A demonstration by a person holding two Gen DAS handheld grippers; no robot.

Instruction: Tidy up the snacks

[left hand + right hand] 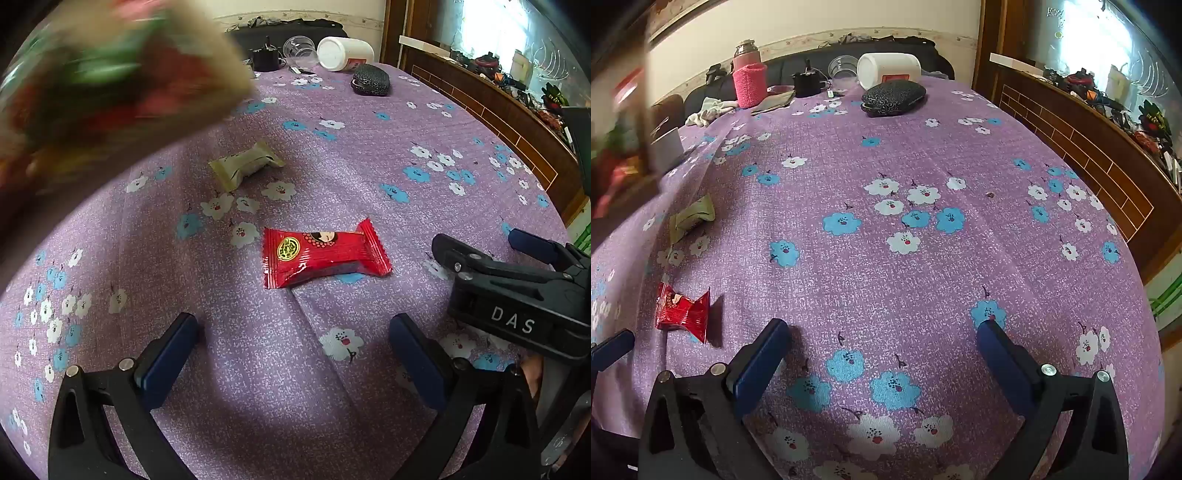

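Left wrist view: the left claw (293,334) hangs spread wide above the tabletop (369,166), which wears a purple cloth printed with blue and white flowers, and nothing sits between its blue pads. Just ahead of it lies a red snack packet (323,254), flat on the cloth. Farther off rests an olive-green snack packet (245,166), well apart from the red one. The right claw (476,240) comes in from the right edge, also spread and empty. A large blurred box or bag (110,85) fills the upper left corner; what it is cannot be told. Right wrist view: the right claw (884,332) stands spread over bare flowered cloth, pinching nothing. The red snack packet (683,314) lies to its left, the olive-green one (690,218) beyond that. At the far edge stand a white jar (888,70) on its side, a dark patterned pouch (894,98) and a pink-sleeved flask (750,79).
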